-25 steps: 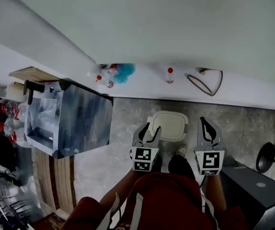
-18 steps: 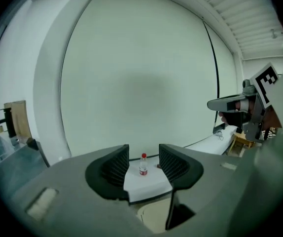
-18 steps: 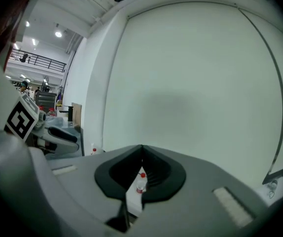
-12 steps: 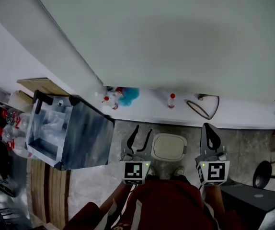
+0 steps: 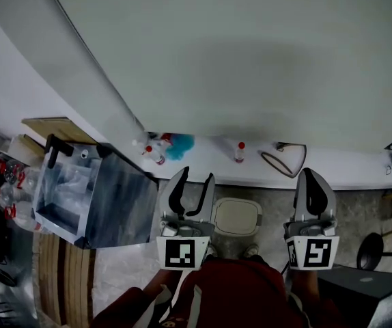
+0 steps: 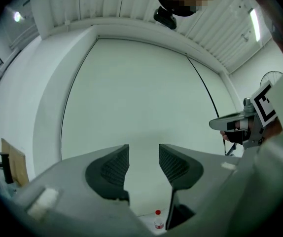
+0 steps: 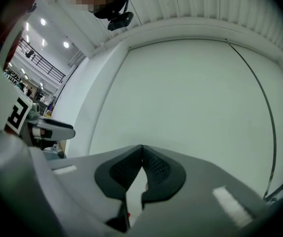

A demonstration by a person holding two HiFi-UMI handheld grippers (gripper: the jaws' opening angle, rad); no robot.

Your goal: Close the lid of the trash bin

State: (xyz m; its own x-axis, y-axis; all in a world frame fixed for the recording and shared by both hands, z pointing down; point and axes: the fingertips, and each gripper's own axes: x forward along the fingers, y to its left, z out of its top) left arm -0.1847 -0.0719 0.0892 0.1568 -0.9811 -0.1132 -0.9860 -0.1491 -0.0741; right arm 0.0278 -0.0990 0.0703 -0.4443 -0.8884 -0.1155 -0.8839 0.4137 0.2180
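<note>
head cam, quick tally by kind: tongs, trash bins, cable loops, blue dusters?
Tongs: 2 (left tongs, right tongs)
Trash bin: 1
Cable loop: 1
Blue duster: 1
Total: 5

I see a plain white wall ahead, and a white ledge at its foot carries a red-capped bottle. Below lies a grey stone floor. A steel cabinet stands at the left, under a ribbed ceiling.
</note>
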